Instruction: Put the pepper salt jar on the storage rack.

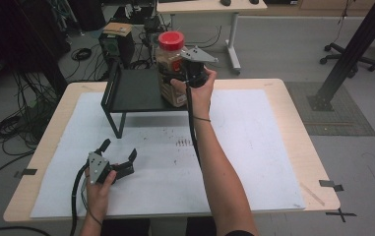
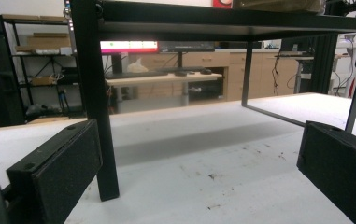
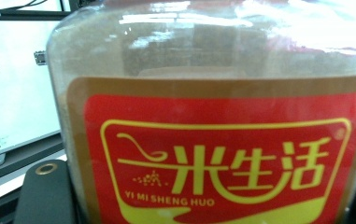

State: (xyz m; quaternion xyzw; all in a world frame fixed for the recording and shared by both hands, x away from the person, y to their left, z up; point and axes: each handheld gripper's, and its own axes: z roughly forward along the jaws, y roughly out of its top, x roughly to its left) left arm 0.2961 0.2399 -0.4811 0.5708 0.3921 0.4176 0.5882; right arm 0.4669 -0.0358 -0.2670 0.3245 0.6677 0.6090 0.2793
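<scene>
A clear jar [image 1: 171,66] with a red lid [image 1: 171,40] and a red and yellow label stands upright at the right end of a black metal stand [image 1: 136,91]. My right gripper [image 1: 175,78] is shut on the jar's body from the right. In the right gripper view the jar [image 3: 213,140] is pressed close, with a black finger [image 3: 45,196] at its lower left. My left gripper [image 1: 119,150] lies open low over the white sheet, near the front left. Its fingers [image 2: 63,163] frame bare sheet and the stand's front leg [image 2: 98,116].
A white sheet [image 1: 254,147] covers the wooden table [image 1: 293,98], with dark specks [image 1: 182,142] in front of the stand. Cables [image 1: 13,128] lie on the floor to the left. A desk [image 1: 209,7] and boxes stand behind the table.
</scene>
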